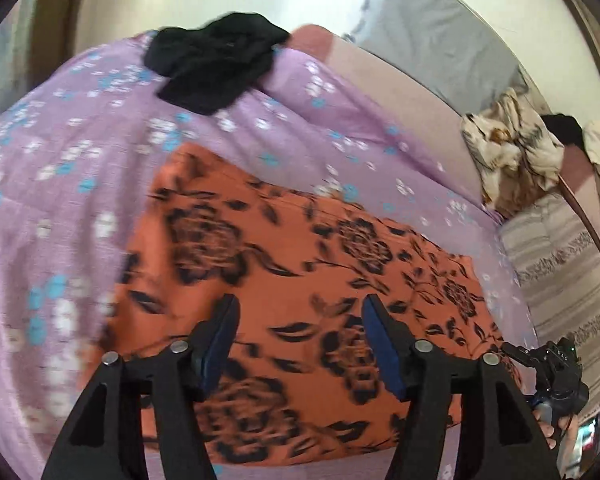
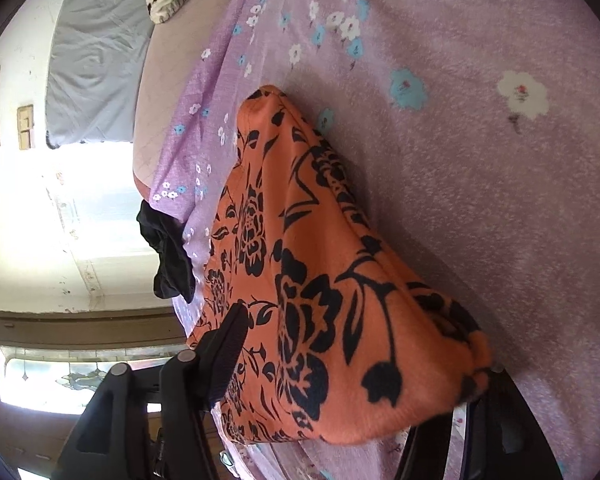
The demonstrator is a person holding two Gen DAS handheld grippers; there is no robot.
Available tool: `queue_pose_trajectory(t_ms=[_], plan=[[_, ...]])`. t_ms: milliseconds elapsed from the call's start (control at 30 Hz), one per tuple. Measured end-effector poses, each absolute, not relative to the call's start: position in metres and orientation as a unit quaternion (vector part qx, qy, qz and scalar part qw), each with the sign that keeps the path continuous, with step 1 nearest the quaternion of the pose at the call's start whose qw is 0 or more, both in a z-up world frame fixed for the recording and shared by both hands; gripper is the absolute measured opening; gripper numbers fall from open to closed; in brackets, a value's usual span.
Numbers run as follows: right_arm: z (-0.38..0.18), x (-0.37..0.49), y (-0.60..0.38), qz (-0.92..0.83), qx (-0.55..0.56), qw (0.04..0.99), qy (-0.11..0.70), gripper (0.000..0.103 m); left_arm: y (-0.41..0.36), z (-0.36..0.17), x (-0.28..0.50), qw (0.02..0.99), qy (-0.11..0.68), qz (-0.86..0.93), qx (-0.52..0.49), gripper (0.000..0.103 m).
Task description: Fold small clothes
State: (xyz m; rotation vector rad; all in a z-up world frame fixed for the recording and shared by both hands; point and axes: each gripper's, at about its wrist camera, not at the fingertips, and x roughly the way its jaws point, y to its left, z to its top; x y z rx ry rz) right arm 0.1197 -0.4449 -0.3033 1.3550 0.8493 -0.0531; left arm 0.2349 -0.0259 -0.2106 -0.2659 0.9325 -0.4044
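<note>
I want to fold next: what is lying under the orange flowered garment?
The orange flowered garment lies on the purple flowered bedsheet, which shows all around it. Anything between them is covered. A black garment lies apart, farther back.

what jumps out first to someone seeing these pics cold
The orange garment with black flowers grabs the eye, lying in the middle of the lilac flowered bedspread. Next, a crumpled black garment sits at the bedspread's far edge. In the right wrist view a fold of the orange cloth drapes over one side of the right gripper, while the left gripper stands open above the cloth.
</note>
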Motion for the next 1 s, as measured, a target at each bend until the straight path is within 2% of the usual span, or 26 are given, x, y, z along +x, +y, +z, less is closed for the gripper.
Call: queue_pose_trajectory(t_ms=[33, 67, 133, 167, 200, 233, 333, 567, 667, 767, 833, 1000], plan=[[-0.303, 0.119, -0.445, -0.024, 0.608, 0.696, 0.380, 0.065, -0.038, -0.217, 0.240, 0.863, 0.454, -0.191, -0.113, 0.079], [-0.303, 0.118, -0.445, -0.024, 0.608, 0.697, 0.379, 0.065, -0.051, -0.228, 0.246, 0.855, 0.474, -0.188, -0.091, 0.084], [-0.303, 0.118, -0.442, -0.029, 0.597, 0.705, 0.381, 0.065, -0.072, -0.254, 0.252, 0.834, 0.520, -0.177, -0.048, 0.084], [-0.301, 0.119, -0.441, -0.035, 0.583, 0.715, 0.384, 0.064, -0.081, -0.261, 0.252, 0.839, 0.519, -0.164, -0.017, 0.084], [-0.297, 0.120, -0.438, -0.049, 0.557, 0.731, 0.390, 0.054, -0.091, -0.258, 0.246, 0.855, 0.495, -0.156, 0.025, 0.084], [-0.294, 0.122, -0.436, -0.059, 0.538, 0.742, 0.396, 0.036, -0.096, -0.256, 0.243, 0.854, 0.494, -0.156, 0.042, 0.084], [-0.282, 0.126, -0.430, -0.067, 0.507, 0.765, 0.391, 0.024, -0.087, -0.243, 0.243, 0.841, 0.499, -0.208, -0.017, 0.083], [-0.230, 0.141, -0.388, -0.032, 0.431, 0.832, 0.348, 0.021, -0.025, -0.238, 0.263, 0.820, 0.530, -0.166, -0.137, 0.083], [-0.221, 0.147, -0.371, -0.025, 0.415, 0.841, 0.346, 0.021, -0.019, -0.251, 0.268, 0.803, 0.561, -0.159, -0.124, 0.084], [-0.219, 0.154, -0.358, -0.030, 0.408, 0.843, 0.349, 0.021, -0.046, -0.252, 0.261, 0.815, 0.555, -0.163, -0.014, 0.084], [-0.225, 0.156, -0.358, -0.040, 0.415, 0.838, 0.353, 0.021, -0.057, -0.250, 0.255, 0.822, 0.546, -0.160, 0.014, 0.084], [-0.226, 0.153, -0.361, -0.041, 0.422, 0.837, 0.346, 0.021, -0.029, -0.235, 0.256, 0.818, 0.546, -0.162, -0.081, 0.084]])
